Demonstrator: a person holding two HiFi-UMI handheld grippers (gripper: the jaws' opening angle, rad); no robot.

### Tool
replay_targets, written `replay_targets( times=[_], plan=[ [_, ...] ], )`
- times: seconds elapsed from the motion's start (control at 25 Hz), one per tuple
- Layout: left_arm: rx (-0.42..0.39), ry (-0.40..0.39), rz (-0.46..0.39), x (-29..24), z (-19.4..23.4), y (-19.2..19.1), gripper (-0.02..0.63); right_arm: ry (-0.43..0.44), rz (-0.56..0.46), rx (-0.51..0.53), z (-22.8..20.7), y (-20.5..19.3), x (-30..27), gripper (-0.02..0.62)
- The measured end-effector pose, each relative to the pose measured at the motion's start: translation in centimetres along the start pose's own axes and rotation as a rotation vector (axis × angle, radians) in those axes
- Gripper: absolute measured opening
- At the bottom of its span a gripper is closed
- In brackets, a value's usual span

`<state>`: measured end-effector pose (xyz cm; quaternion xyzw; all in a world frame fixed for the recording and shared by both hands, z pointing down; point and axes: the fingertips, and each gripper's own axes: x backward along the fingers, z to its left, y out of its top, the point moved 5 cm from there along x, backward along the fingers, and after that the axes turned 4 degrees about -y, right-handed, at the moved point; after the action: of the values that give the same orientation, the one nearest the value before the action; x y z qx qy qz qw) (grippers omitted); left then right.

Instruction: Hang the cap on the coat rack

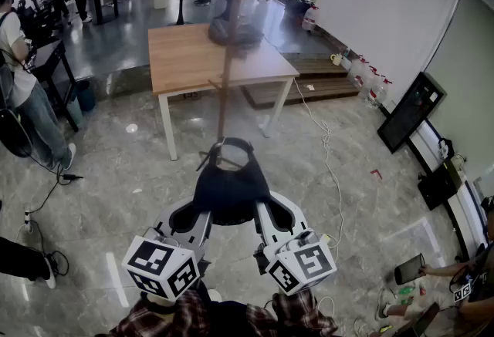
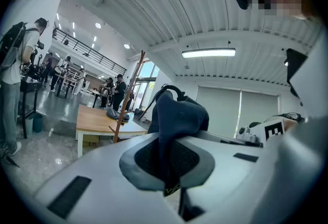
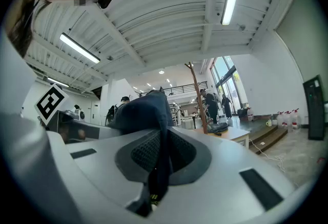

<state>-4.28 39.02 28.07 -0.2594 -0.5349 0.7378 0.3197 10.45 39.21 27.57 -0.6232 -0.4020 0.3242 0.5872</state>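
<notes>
A dark navy cap [image 1: 230, 187] hangs between my two grippers, its strap loop toward the coat rack. The rack's thin brown pole [image 1: 225, 73] rises straight ahead, just beyond the cap. My left gripper [image 1: 199, 210] is shut on the cap's left edge. In the left gripper view the cap fabric [image 2: 177, 115] is pinched in the closed left gripper [image 2: 167, 161], with the rack [image 2: 125, 102] further off to the left. My right gripper [image 1: 262, 212] is shut on the cap's other edge. The right gripper view shows the cap [image 3: 146, 113] clamped in the right gripper [image 3: 160, 162], with the rack pole [image 3: 197, 97] behind.
A wooden table [image 1: 181, 58] with a dark bag on it stands behind the rack. People stand at the left [image 1: 19, 89] and far back. A white cable [image 1: 328, 166] runs over the floor. A dark screen [image 1: 409, 112] leans at the right. A hand with a phone [image 1: 409, 269] shows at lower right.
</notes>
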Motion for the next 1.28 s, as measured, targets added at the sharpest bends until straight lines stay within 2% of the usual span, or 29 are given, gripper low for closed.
replay_targets(
  times=[0.28, 0.44, 0.96, 1.28],
  plan=[
    [0.015, -0.002, 0.006, -2.7, 2.7, 0.5, 0.018, 0.0, 0.011, -0.005, -1.6, -0.3, -3.6, 0.021],
    [0.019, -0.009, 0.008, -4.6, 6.1, 1.2, 0.018, -0.007, 0.012, -0.005, -2.2, -0.9, -7.2, 0.02],
    [-0.028, -0.082, 0.001, -10.6, 19.5, 7.2, 0.018, -0.064, -0.045, 0.002, -2.3, -0.6, -22.3, 0.02],
    [-0.004, -0.128, 0.037, -12.9, 24.0, 8.0, 0.018, -0.12, -0.018, -0.004, -2.4, -1.5, -26.6, 0.021]
  ],
)
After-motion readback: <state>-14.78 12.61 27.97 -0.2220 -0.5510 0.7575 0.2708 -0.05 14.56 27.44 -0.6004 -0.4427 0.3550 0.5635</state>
